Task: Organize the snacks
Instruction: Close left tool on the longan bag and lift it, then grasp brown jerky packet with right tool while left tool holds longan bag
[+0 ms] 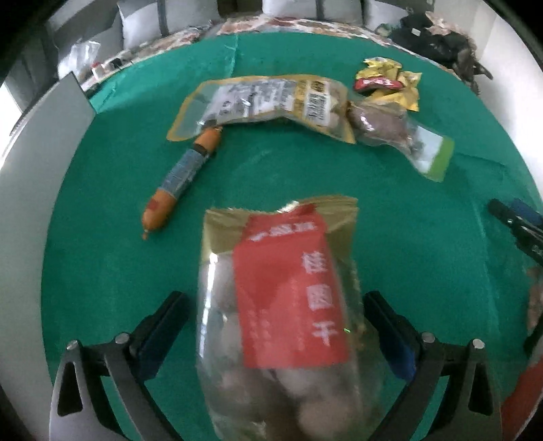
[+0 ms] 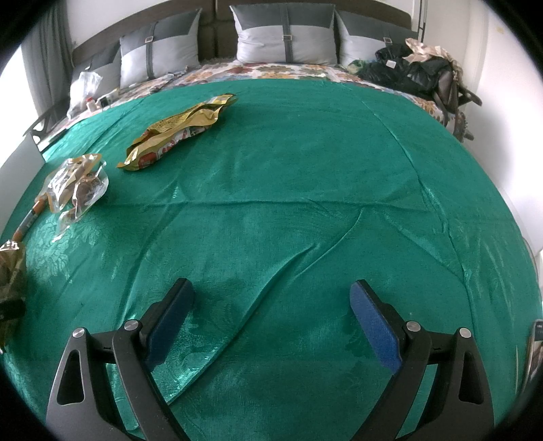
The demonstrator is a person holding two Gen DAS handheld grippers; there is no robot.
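Right now your left gripper (image 1: 275, 305) spread wide, red-label bag (image 1: 281, 305) lying between fingers, untouched by either pad, likely lined up for grab. Sausage (image 1: 181, 176) ahead-left. Right gripper (image 2: 271, 298) spread, empty, only green cloth (image 2: 305, 169) ahead.

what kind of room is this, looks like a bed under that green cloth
Most likely a bedroom: grey pillows lean against a headboard, a floral bedsheet shows beyond the green cloth, where the snacks lie.

Emerald cloth (image 2: 305, 169) with faint damask sheen; red-labelled gold pouch (image 1: 285, 295) at six o'clock; orange-and-blue sausage (image 1: 180, 176) at ten; floral bedspread (image 2: 271, 72).
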